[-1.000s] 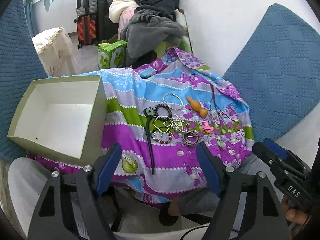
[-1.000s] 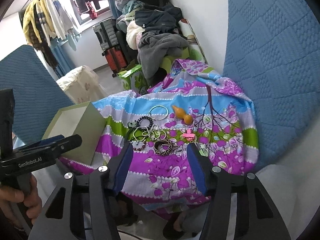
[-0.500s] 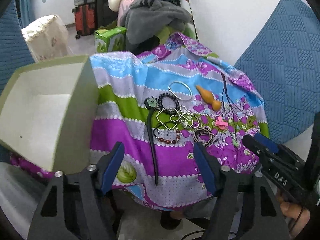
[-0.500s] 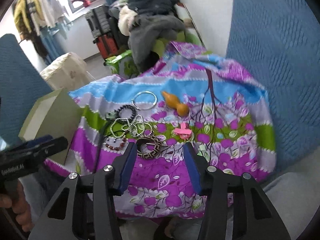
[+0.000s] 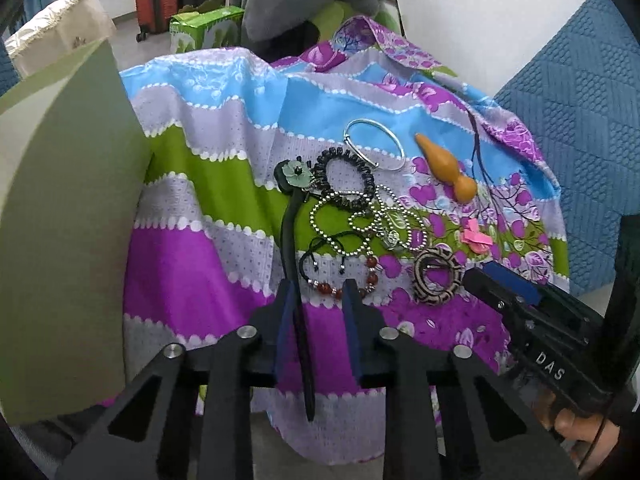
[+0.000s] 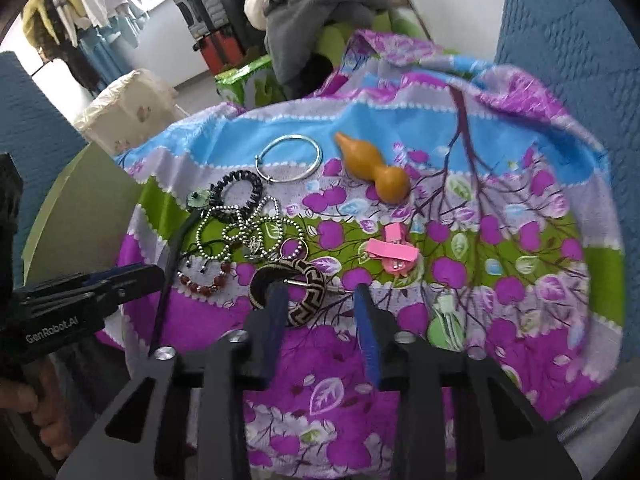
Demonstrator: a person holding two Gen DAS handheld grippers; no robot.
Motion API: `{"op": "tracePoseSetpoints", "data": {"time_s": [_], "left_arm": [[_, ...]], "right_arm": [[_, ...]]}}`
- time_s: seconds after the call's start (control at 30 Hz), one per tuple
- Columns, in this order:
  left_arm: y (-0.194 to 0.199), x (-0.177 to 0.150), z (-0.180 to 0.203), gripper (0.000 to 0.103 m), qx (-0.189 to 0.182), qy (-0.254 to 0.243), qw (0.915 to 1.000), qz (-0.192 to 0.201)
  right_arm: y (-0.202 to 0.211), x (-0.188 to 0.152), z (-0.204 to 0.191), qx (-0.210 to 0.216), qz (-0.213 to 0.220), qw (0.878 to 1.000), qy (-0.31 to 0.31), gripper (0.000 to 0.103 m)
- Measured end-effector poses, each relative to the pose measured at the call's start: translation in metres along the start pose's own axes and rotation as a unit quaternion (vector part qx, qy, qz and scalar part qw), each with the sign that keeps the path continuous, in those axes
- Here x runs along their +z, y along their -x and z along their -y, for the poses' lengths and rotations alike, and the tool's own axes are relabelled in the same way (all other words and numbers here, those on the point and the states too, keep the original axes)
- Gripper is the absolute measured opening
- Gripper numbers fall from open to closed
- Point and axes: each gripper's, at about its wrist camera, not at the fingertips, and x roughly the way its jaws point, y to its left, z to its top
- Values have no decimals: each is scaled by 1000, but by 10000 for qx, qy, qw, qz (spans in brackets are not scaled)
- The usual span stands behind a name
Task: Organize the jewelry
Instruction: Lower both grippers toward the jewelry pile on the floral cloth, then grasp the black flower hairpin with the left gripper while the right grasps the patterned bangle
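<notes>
- We find the jewelry lying in a loose cluster on a striped, flowered cloth (image 5: 224,268), right of an open green box (image 5: 64,240).
- The black hair stick (image 5: 294,280) has its long axis running from the near hem up toward the far side; its pale green flower head (image 5: 296,172) points away from the left wrist camera.
- The left gripper (image 5: 318,286) straddles that stick; the jaws are closing, the stick lies between them, and the pads do not yet press it.
- The right gripper (image 6: 318,292) hovers over the patterned ring bangle (image 6: 296,288); its jaws are closing, with part of the bangle between them, not gripped.
- Around these lie a red bead bracelet (image 5: 344,286), a ball chain (image 5: 360,224), a black scrunchie (image 5: 346,178), a silver hoop (image 5: 374,144), an orange gourd (image 5: 444,170) and a pink clip (image 6: 394,254).
- The chain, the scrunchie and the flower head overlap; we cannot separate the smaller charms there.
- The box is cut off at the left edge of the left wrist view, and its inside is not visible.
- A hand (image 5: 580,436) shows only partly at the lower right of the left wrist view.
</notes>
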Motion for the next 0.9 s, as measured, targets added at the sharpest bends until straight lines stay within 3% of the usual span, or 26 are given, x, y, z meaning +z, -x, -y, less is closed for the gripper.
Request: {"op": "tracePoseSetpoints", "data": {"time_s": [0.17, 0.4, 0.5, 0.9], "left_arm": [[-8, 3, -2, 22, 196, -82, 9998, -60], [-17, 5, -11, 19, 291, -63, 9995, -83], [-19, 6, -9, 15, 354, -178, 9992, -82], [-28, 18, -4, 15, 494, -477, 9976, -6]], "right_arm": [[-11, 5, 7, 134, -159, 9997, -81, 17], [-16, 3, 2, 327, -322, 9989, -60, 17], [-20, 2, -1, 291, -374, 9989, 5, 17], [-29, 2, -14, -102, -332, 9985, 431, 10]]}}
